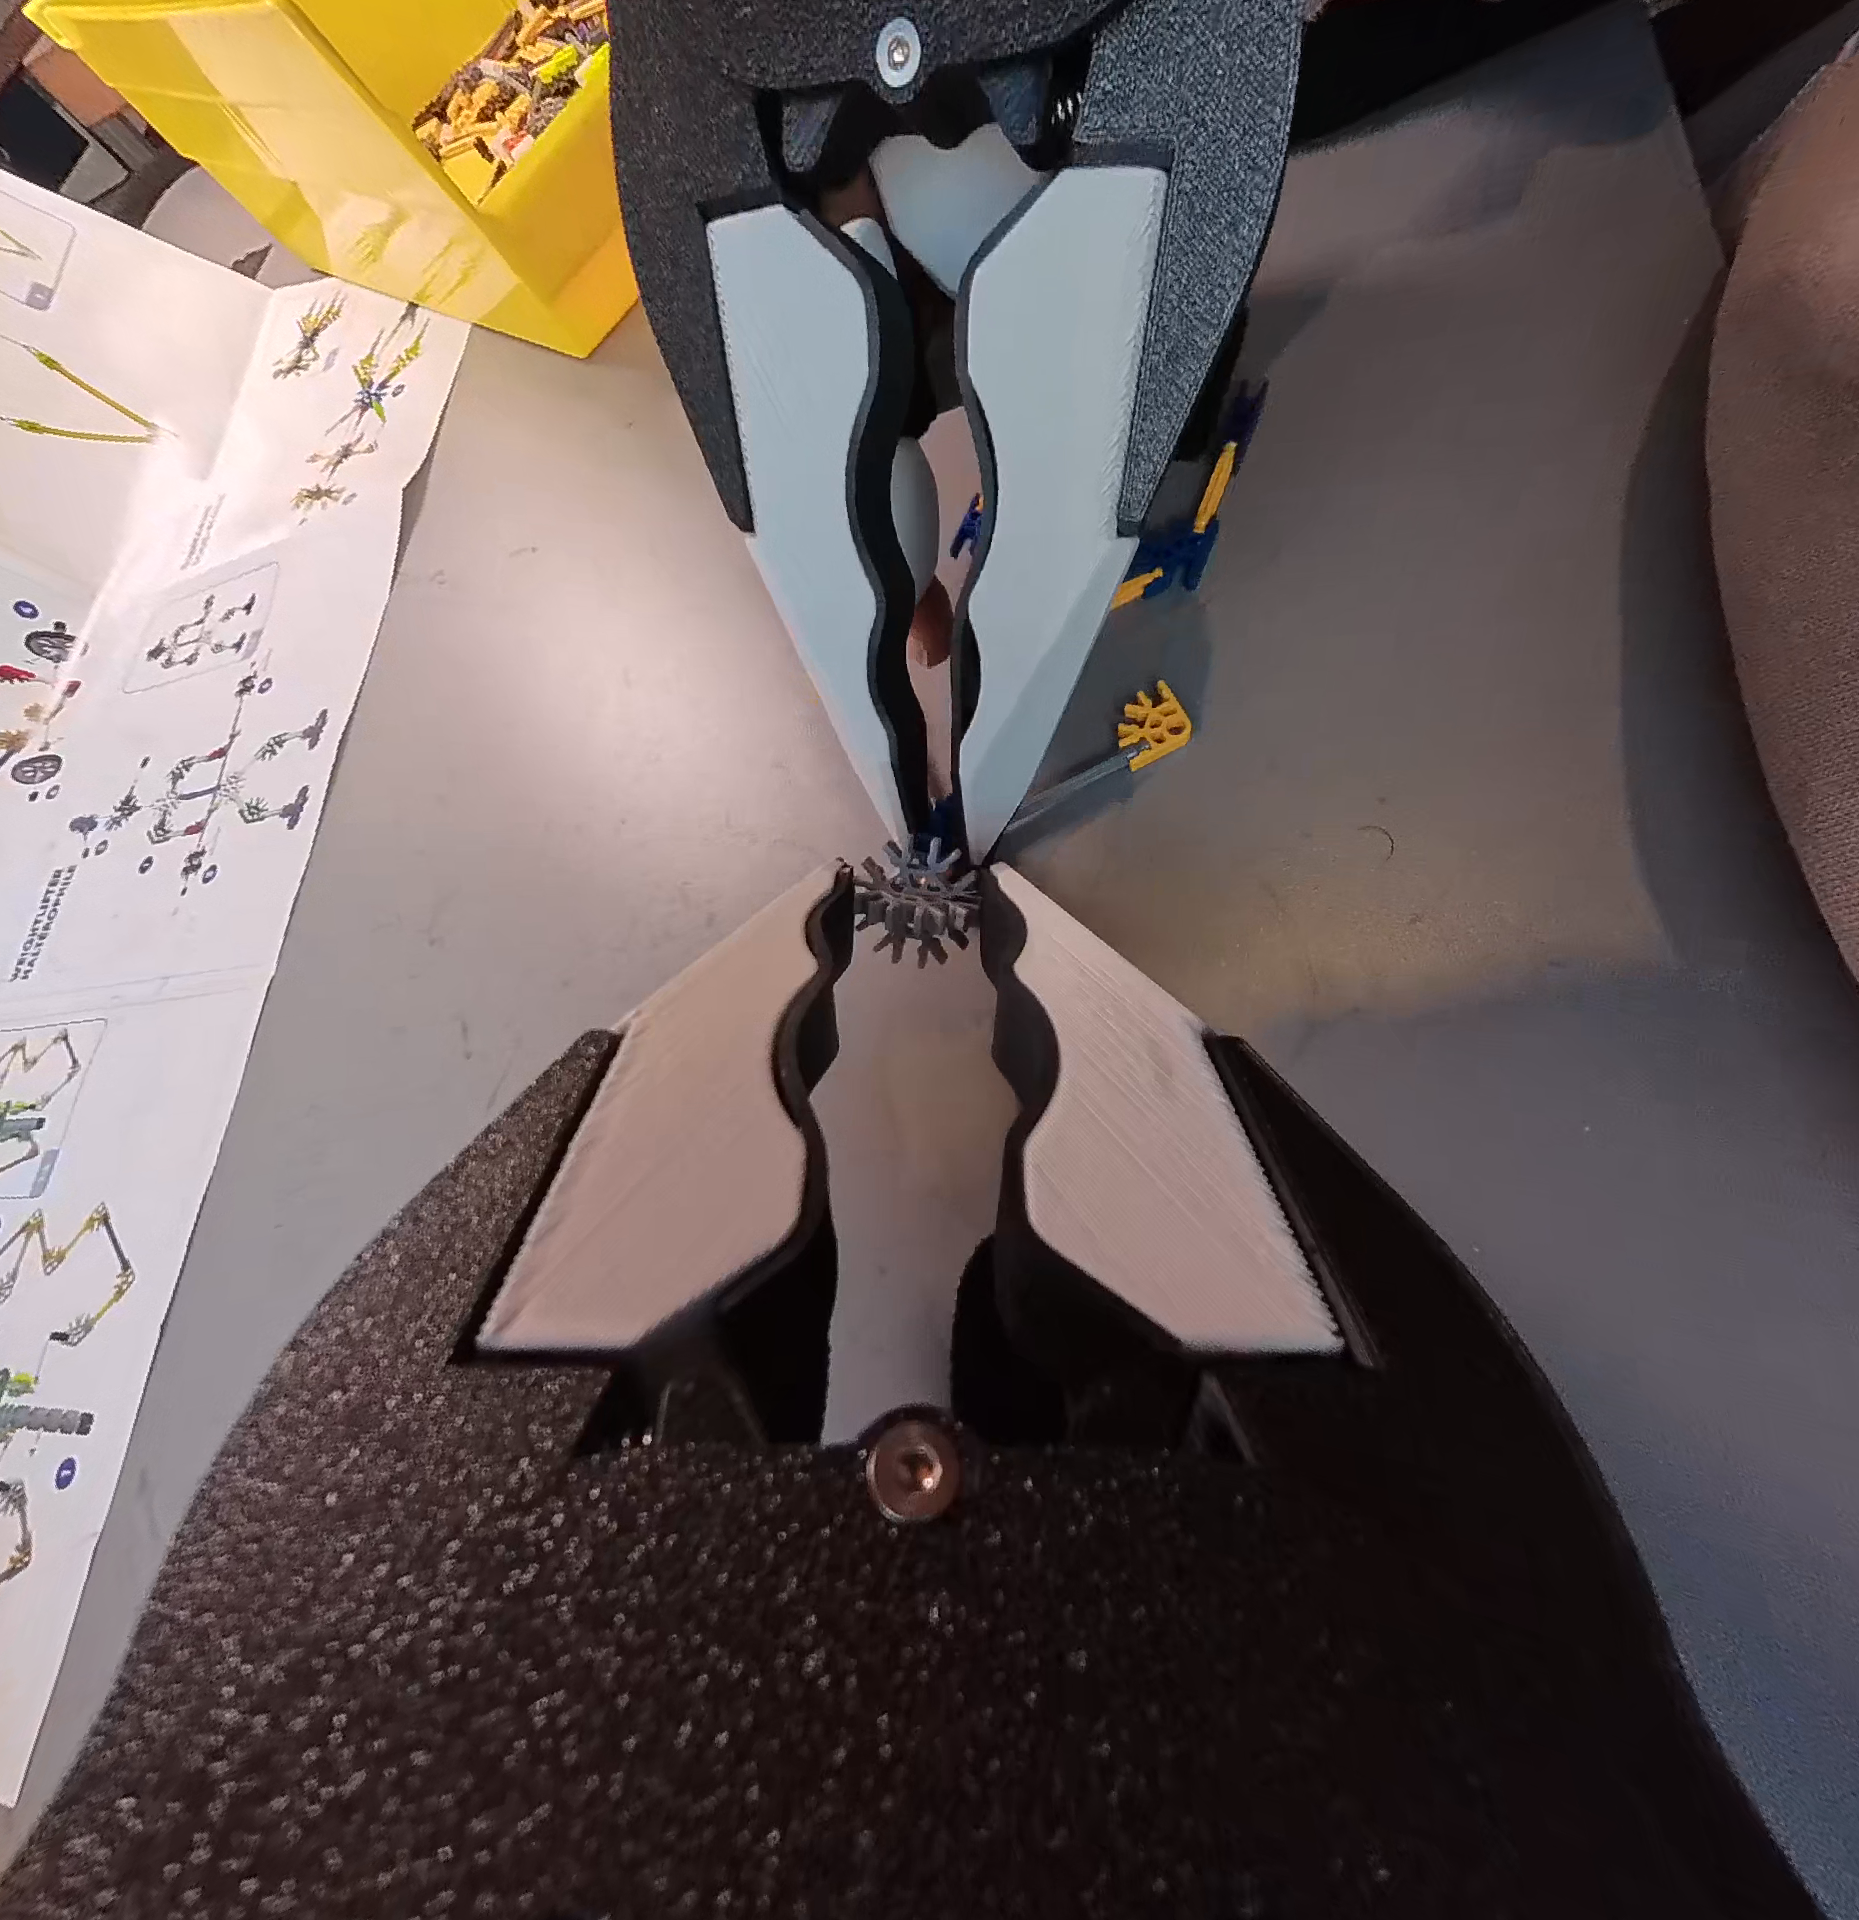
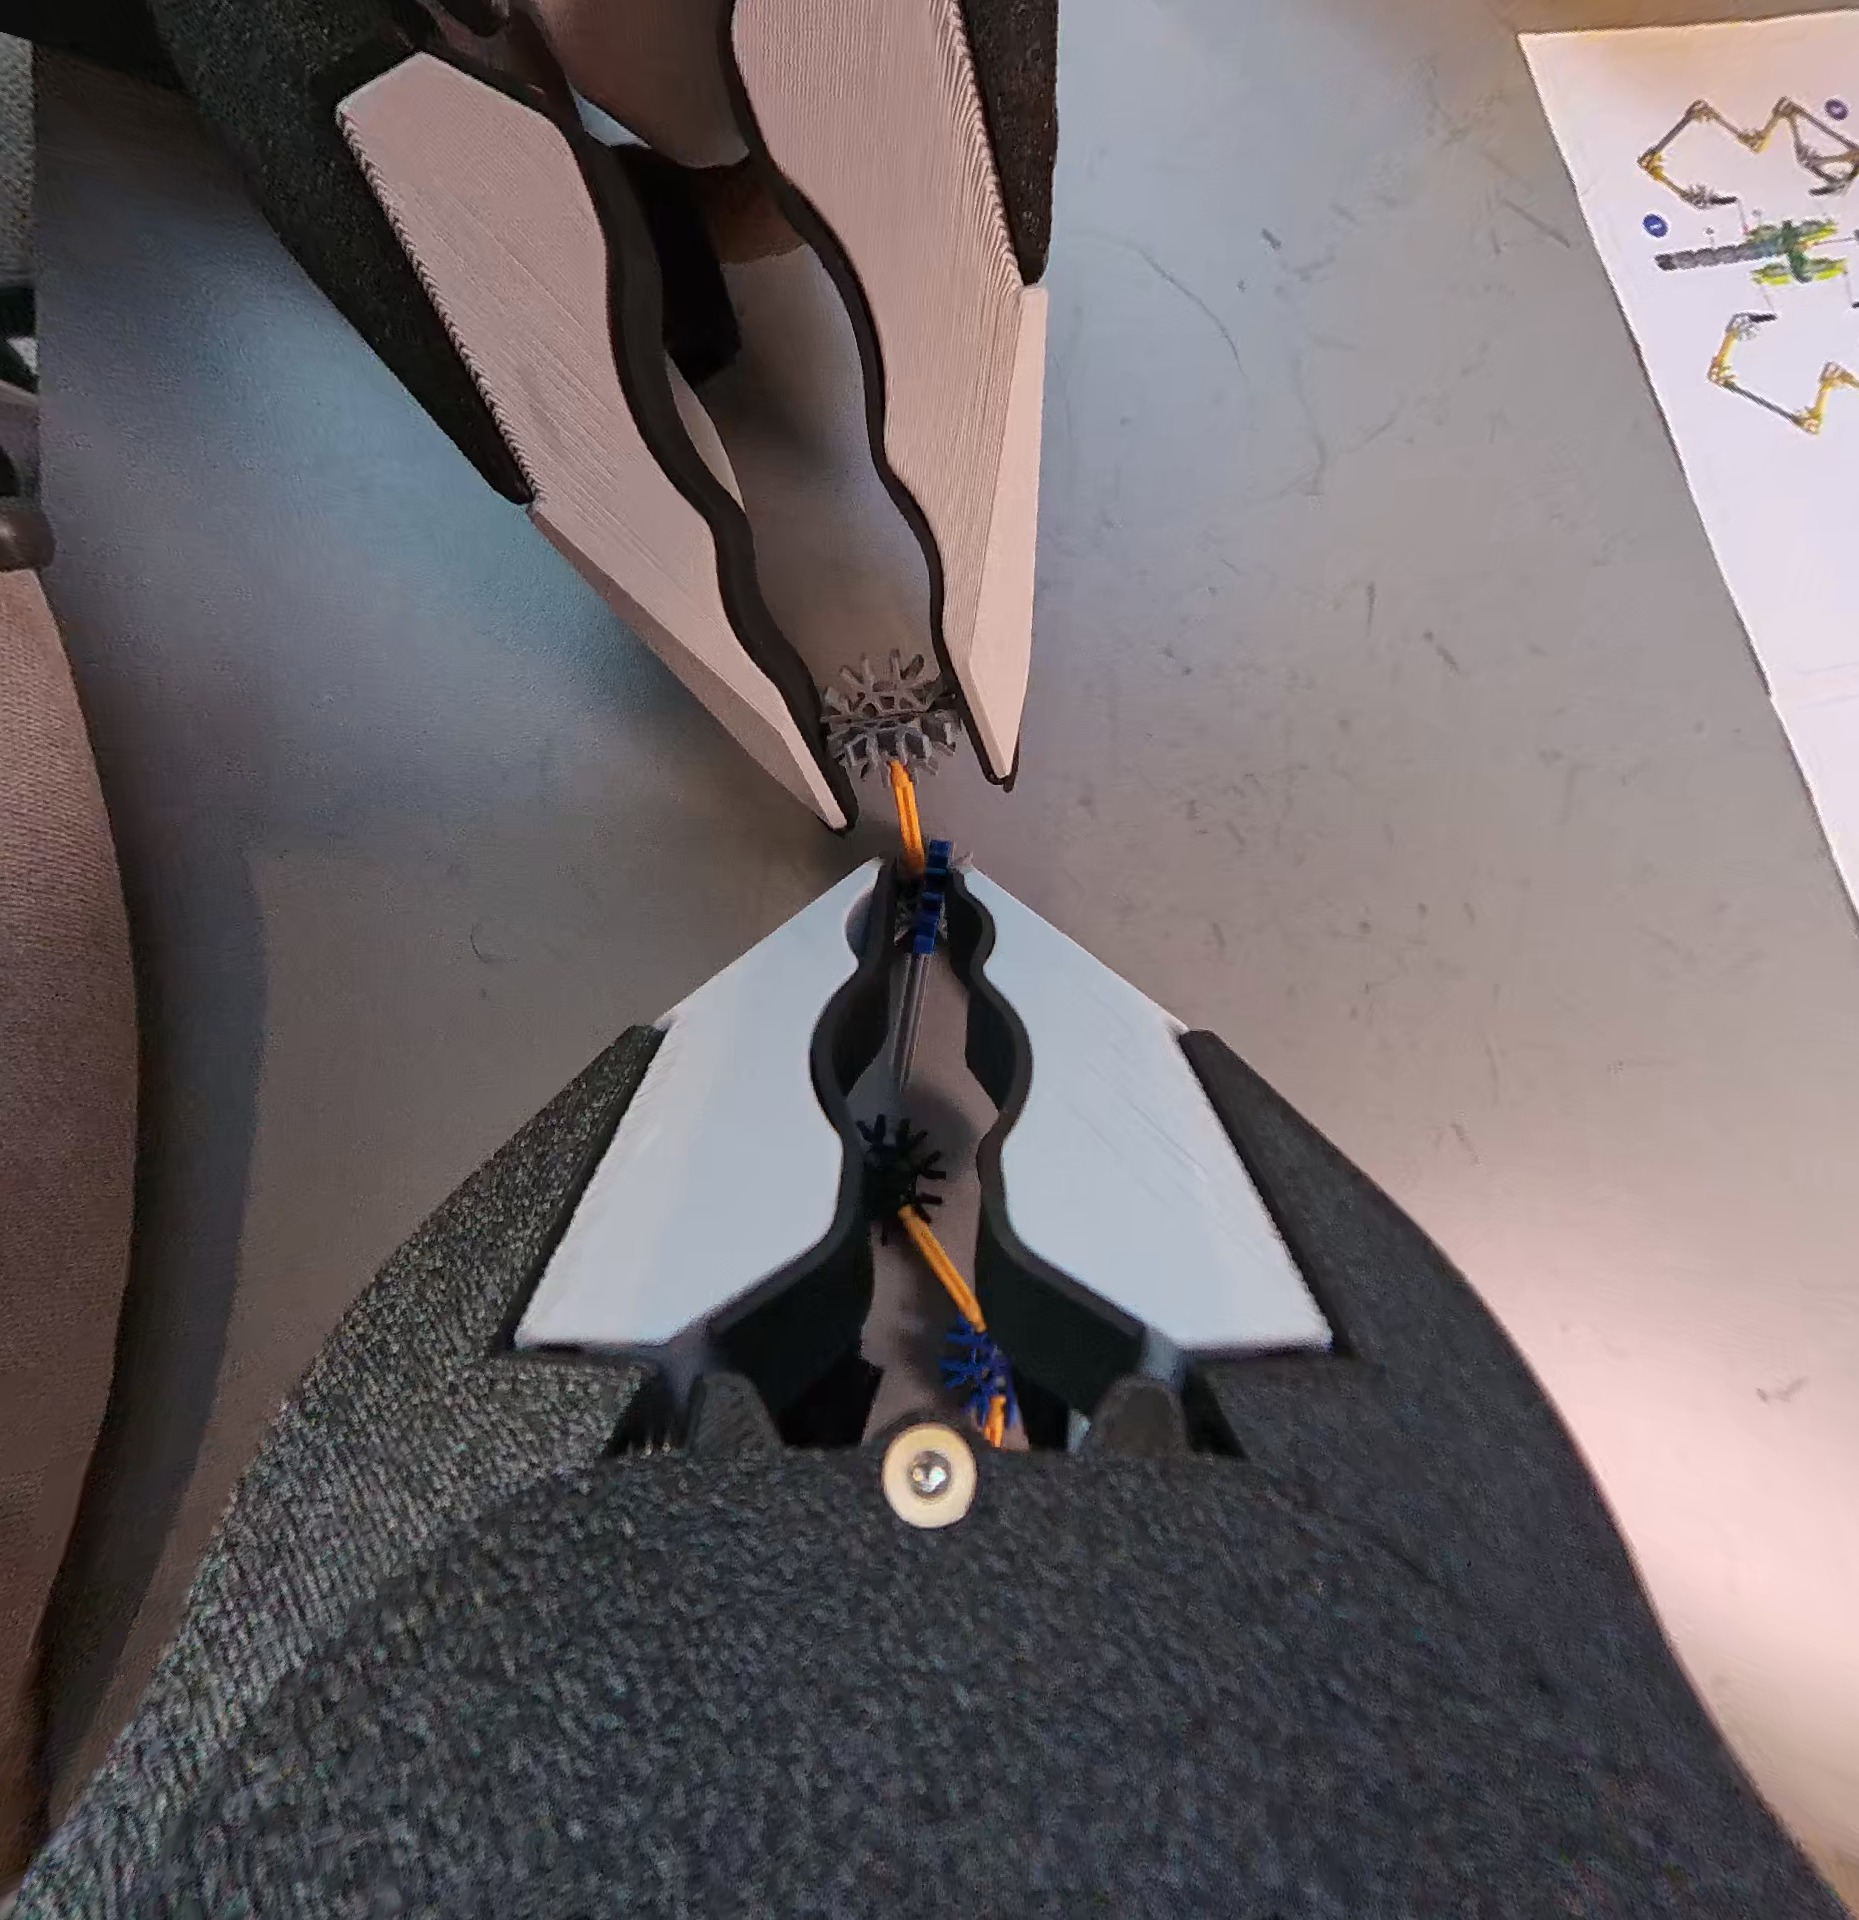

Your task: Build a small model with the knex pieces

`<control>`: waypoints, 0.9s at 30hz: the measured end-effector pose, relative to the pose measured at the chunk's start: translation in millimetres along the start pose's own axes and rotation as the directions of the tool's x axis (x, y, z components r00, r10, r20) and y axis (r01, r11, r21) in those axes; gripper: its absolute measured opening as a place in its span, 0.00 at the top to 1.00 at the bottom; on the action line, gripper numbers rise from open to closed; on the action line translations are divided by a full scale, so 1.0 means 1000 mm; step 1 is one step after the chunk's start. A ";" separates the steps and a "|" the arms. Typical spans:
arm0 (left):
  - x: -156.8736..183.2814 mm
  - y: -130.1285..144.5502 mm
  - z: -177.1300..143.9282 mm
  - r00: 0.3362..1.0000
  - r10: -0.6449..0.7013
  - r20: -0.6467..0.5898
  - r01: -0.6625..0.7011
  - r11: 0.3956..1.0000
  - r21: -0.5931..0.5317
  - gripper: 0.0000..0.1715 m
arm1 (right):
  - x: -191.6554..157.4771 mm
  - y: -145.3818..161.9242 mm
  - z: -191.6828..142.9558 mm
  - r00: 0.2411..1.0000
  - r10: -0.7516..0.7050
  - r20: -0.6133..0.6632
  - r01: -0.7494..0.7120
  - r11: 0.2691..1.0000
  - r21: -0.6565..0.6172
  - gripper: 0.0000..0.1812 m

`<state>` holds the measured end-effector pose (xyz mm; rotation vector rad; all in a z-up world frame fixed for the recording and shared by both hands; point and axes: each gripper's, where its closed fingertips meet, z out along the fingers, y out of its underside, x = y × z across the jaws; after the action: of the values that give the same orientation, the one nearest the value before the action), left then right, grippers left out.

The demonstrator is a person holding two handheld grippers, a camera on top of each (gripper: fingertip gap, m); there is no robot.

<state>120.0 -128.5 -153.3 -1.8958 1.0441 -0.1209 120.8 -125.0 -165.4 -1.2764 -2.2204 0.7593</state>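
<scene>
My left gripper (image 1: 914, 873) is shut on a grey snowflake-shaped connector (image 1: 912, 916), held by its sides at the fingertips. My right gripper (image 2: 925, 868) is shut on a blue connector (image 2: 935, 883) that belongs to a small assembly of blue connectors and yellow rods (image 2: 946, 1278) running back between its fingers. The two grippers meet tip to tip above the grey table (image 2: 1320, 727). A short orange-yellow rod (image 2: 907, 816) spans the gap from the grey connector (image 2: 889, 727) to the blue one. The left gripper (image 2: 920, 800) shows at the top of the right wrist view, and the right gripper (image 1: 940, 836) at the top of the left wrist view.
A yellow bin (image 1: 385, 156) full of small parts stands at the far left. A white instruction sheet (image 1: 177, 623) lies on the left, also seen in the right wrist view (image 2: 1735, 312). A yellow connector on a grey rod (image 1: 1153, 727) and a blue-yellow piece (image 1: 1185, 540) sit behind the right gripper. A brown cushion (image 1: 1798, 520) borders the table. The tips of both grippers are at nearly the same place.
</scene>
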 end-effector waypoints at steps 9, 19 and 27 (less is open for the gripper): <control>0.011 -0.005 -0.001 0.997 0.074 -0.008 -0.074 0.997 0.007 0.86 | -0.012 0.003 -0.005 0.976 -0.137 0.167 0.124 0.989 0.084 0.97; 0.027 -0.013 0.002 0.991 0.136 0.013 -0.136 0.991 -0.013 0.86 | -0.025 0.009 -0.014 0.869 -0.315 0.381 0.296 0.949 0.109 0.98; 0.025 -0.010 0.000 0.994 0.103 0.047 -0.101 0.994 -0.042 0.86 | -0.018 -0.003 -0.022 0.969 -0.137 0.203 0.129 0.990 0.055 0.90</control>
<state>142.1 -143.9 -153.8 -1.8677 1.1150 0.0051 141.3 -137.4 -148.8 -1.0575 -2.4124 0.9167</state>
